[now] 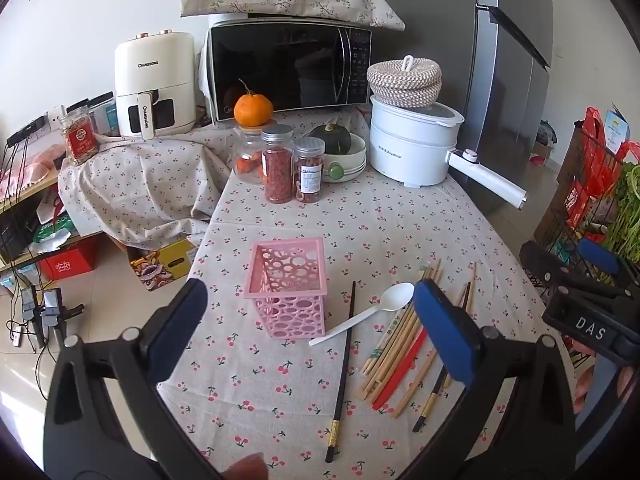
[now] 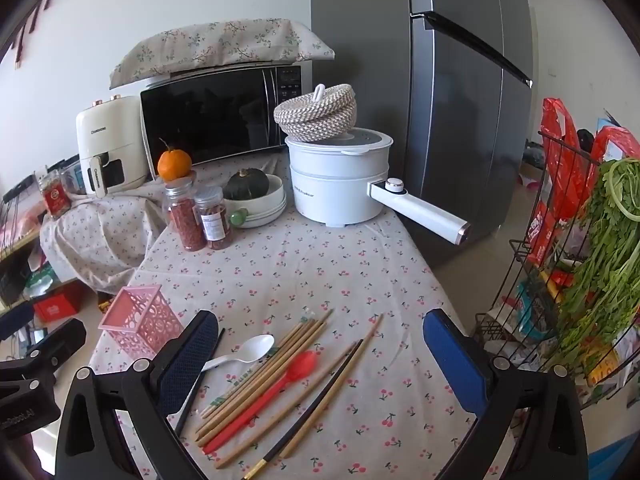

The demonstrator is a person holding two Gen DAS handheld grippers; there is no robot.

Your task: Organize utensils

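Observation:
A pink perforated utensil basket (image 1: 287, 286) stands upright and empty on the cherry-print tablecloth (image 1: 280, 384); it also shows in the right wrist view (image 2: 140, 322). To its right lie a white plastic spoon (image 1: 366, 312), a black chopstick (image 1: 342, 372), several bamboo chopsticks (image 1: 394, 340) and a red plastic spoon (image 1: 400, 368). In the right wrist view they show as the white spoon (image 2: 244, 354), bamboo chopsticks (image 2: 264, 372), red spoon (image 2: 264, 396) and another black chopstick (image 2: 316, 396). My left gripper (image 1: 310, 322) is open above the basket and spoon. My right gripper (image 2: 320, 356) is open above the utensils.
At the table's back stand two jars of dried red fruit (image 1: 292, 168), a bowl with a green squash (image 1: 340, 148), a white electric pot (image 1: 412, 144), a microwave (image 1: 288, 68) and an air fryer (image 1: 154, 84). A wire rack with greens (image 2: 592, 260) stands right of the table.

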